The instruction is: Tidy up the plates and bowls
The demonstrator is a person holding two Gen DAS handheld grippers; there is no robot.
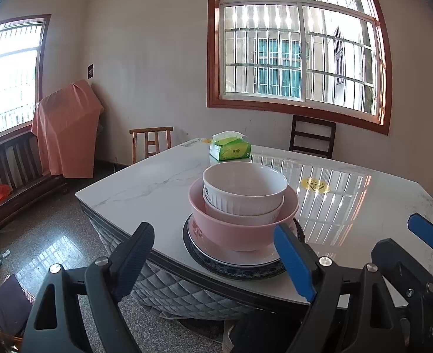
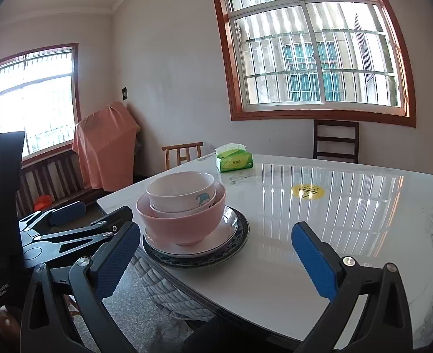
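A stack stands near the table's near-left corner: a dark-rimmed plate point(image 1: 240, 273) point(image 2: 240, 235) at the bottom, a white plate point(image 1: 245, 257) point(image 2: 216, 239) on it, then a pink bowl point(image 1: 231, 229) point(image 2: 184, 223) with two white bowls point(image 1: 242, 188) point(image 2: 181, 191) nested inside. My left gripper point(image 1: 216, 264) is open and empty, just short of the stack. My right gripper point(image 2: 216, 261) is open and empty, in front of the stack and slightly to its right. The right gripper also shows at the right edge of the left wrist view point(image 1: 422, 253).
The white marble table point(image 1: 145, 188) point(image 2: 319, 235) carries a green tissue pack point(image 1: 229, 147) point(image 2: 234, 158) at the back and a yellow sticker point(image 1: 315, 186) point(image 2: 307, 191). Chairs point(image 1: 312, 138) point(image 2: 335, 141) stand behind the table. A bench with an orange cloth point(image 1: 66, 129) lines the left wall.
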